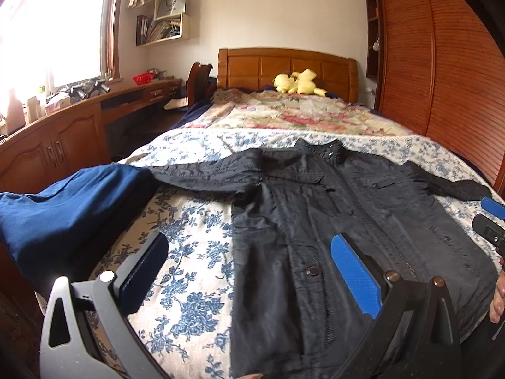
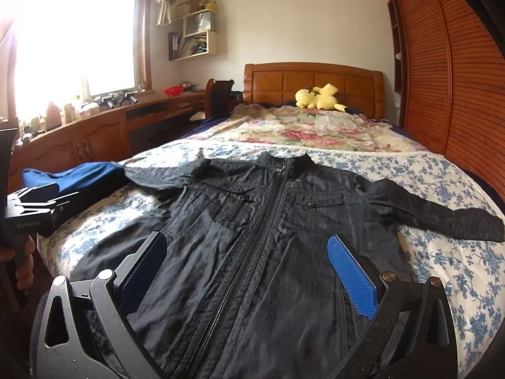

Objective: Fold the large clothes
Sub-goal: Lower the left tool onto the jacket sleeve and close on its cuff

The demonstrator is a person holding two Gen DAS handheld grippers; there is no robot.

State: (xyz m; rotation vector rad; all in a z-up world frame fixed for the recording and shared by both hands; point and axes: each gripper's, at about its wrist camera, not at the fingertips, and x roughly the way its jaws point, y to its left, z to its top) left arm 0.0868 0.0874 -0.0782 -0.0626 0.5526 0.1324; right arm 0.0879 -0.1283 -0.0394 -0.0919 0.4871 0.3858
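Observation:
A black zip-front jacket [image 1: 341, 221] [image 2: 268, 240] lies flat and face up on the bed, collar towards the headboard, both sleeves spread out sideways. My left gripper [image 1: 249, 271] hovers open above the jacket's left edge near the hem, one finger over the flowered sheet, nothing between its blue pads [image 1: 353, 278]. My right gripper [image 2: 249, 271] is open too, held above the jacket's lower front astride the zip, empty. Each gripper shows at the edge of the other's view, held by a hand.
A folded blue garment [image 1: 63, 214] [image 2: 79, 177] lies at the bed's left edge by the jacket's sleeve. Flowered covers [image 1: 195, 284] spread over the bed; a yellow plush toy [image 1: 296, 82] sits by the wooden headboard. A desk stands left, a slatted wardrobe [image 1: 442, 79] right.

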